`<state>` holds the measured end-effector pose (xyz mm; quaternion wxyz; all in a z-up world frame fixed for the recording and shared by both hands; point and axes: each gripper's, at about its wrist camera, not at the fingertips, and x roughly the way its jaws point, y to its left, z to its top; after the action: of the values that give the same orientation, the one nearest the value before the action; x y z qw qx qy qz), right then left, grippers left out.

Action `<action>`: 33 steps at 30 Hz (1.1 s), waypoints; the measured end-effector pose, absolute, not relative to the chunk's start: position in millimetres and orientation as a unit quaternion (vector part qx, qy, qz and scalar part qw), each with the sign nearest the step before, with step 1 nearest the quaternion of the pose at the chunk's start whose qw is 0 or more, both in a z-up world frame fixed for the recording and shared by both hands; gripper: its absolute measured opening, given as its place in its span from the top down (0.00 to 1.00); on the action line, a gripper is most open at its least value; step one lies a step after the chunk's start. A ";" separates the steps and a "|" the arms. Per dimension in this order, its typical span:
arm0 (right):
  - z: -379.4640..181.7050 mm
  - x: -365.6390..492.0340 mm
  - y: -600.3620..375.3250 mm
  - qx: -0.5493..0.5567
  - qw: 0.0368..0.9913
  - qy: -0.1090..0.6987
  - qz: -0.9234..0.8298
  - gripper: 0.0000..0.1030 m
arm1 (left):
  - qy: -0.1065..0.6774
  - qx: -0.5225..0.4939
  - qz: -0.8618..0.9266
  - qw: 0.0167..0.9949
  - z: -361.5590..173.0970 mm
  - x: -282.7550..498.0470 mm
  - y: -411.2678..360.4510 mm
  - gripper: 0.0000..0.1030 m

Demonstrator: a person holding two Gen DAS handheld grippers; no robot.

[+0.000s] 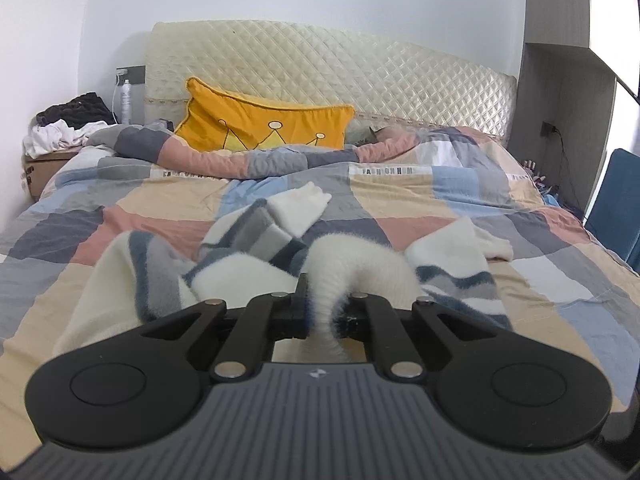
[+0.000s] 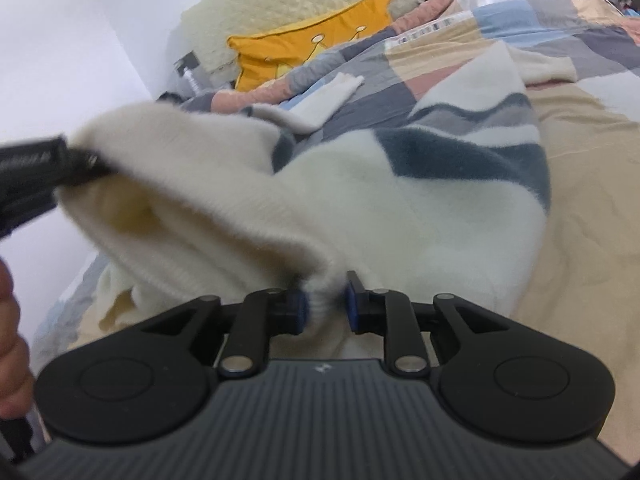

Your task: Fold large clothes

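A fluffy white sweater (image 1: 248, 272) with grey and dark blue stripes lies crumpled on the patchwork bed. One sleeve (image 1: 298, 210) points toward the pillow. My left gripper (image 1: 324, 308) is shut on a white ribbed edge of the sweater, which bunches up between its fingers. In the right wrist view the sweater (image 2: 400, 208) fills the middle. My right gripper (image 2: 326, 306) is shut on another part of that white edge. The left gripper (image 2: 68, 164) shows at the left there, holding the stretched edge lifted above the bed.
The bed has a patchwork duvet (image 1: 400, 208), a yellow crown pillow (image 1: 264, 124) and a quilted cream headboard (image 1: 360, 72). A side box with piled clothes (image 1: 68, 124) stands at the far left. A blue chair (image 1: 616, 200) stands at the right.
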<state>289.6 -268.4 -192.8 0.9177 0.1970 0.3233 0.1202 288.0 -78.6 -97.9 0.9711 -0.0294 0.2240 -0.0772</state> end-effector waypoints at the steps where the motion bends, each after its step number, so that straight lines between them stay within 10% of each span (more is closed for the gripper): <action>1: -193.8 290.9 -270.0 0.206 0.918 0.320 0.116 0.77 | 0.224 -0.030 -0.077 0.971 -98.7 287.9 -76.7 0.92; 22: -170.7 269.7 -282.4 0.195 0.950 0.238 0.040 0.85 | 0.232 -0.094 -0.081 0.965 -78.5 263.5 -48.6 0.93; 33: -7.4 240.5 -292.5 0.129 0.983 0.117 0.055 0.88 | 0.147 -0.124 -0.107 0.975 51.3 198.5 -32.6 0.93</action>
<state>240.5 -292.5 -7.4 0.9832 0.1288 0.1168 0.0549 198.5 -32.6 51.3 0.9754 -0.1240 0.1474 -0.1072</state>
